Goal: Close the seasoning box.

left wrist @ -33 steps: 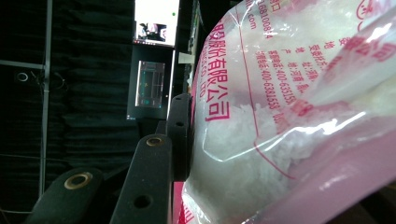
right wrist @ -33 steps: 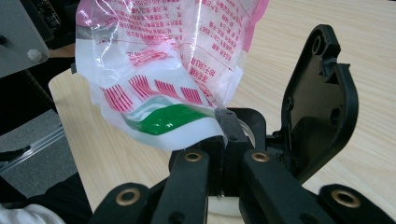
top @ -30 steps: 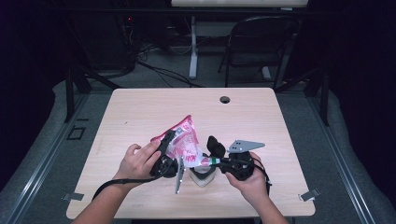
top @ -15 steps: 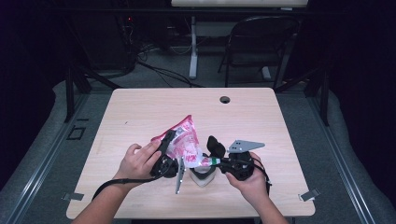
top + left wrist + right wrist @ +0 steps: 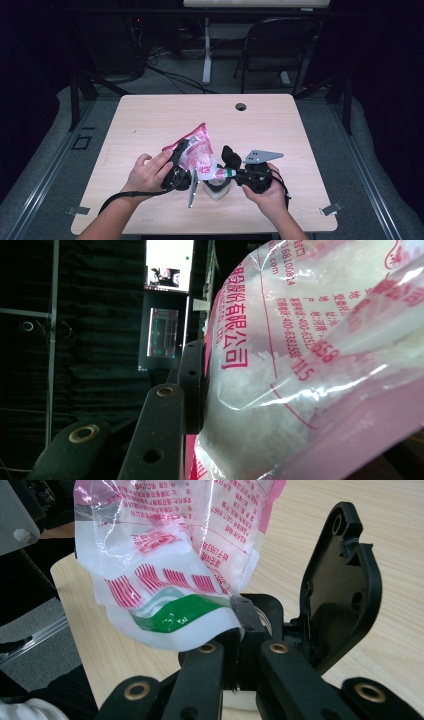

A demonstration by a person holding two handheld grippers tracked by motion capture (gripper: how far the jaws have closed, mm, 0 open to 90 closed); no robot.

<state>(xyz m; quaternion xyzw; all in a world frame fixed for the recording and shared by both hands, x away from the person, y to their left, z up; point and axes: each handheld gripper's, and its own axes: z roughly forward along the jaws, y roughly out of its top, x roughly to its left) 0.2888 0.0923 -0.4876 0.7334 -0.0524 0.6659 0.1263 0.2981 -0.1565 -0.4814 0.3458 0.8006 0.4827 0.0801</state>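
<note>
Nothing has shifted: left gripper (image 5: 181, 161) fingers clamp the pink bag (image 5: 196, 150), right gripper (image 5: 231, 172) fingers apparently pinch its corner shut.

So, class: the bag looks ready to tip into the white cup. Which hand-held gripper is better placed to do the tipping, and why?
Probably the left hand-held gripper: it clamps the bag's full body, above the white cup. The right hand-held gripper just pinches the bag's lower corner.

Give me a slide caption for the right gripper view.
Right gripper fingers pinch a corner of the pink-printed plastic bag above the wooden table.
</note>
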